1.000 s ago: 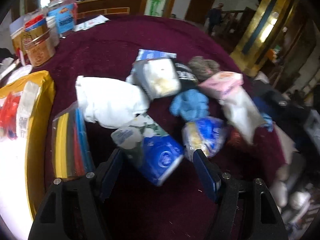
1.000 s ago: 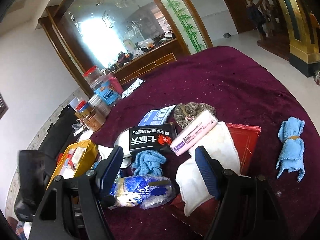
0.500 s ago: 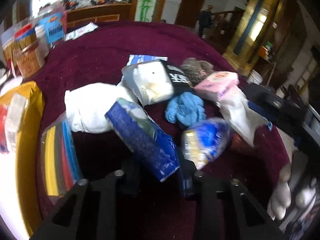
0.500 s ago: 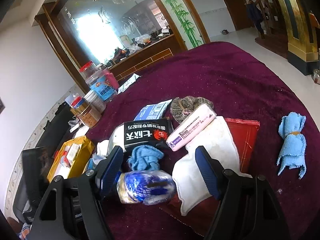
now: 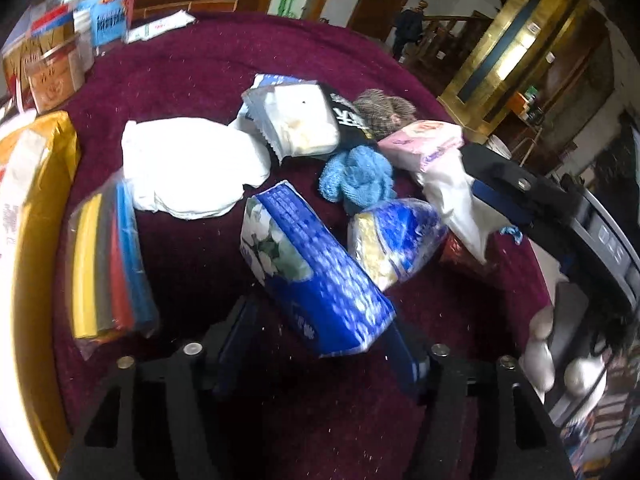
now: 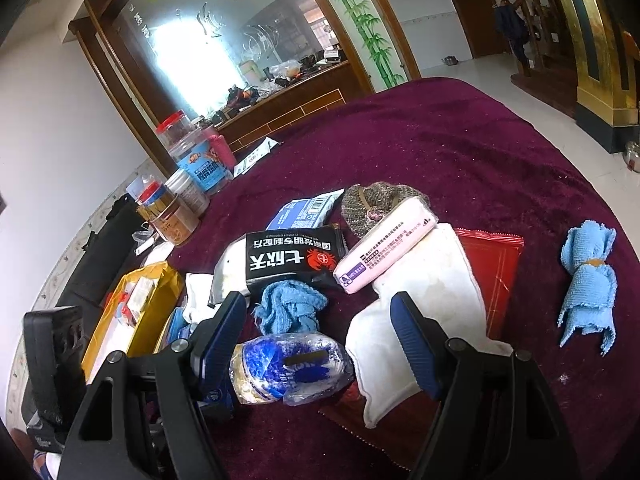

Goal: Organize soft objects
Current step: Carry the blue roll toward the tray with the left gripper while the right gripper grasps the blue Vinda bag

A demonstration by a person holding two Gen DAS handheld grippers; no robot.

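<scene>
Left claw (image 5: 320,344) now grasps the blue tissue pack (image 5: 312,276), lifted and tilted off the table (image 5: 200,60); right claw (image 6: 316,340) stays released over the blue-wrapped bundle (image 6: 288,368)

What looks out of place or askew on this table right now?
The blue tissue pack sits tilted between the left gripper fingers, one end raised. A rolled blue towel lies alone, apart from the central pile.
</scene>
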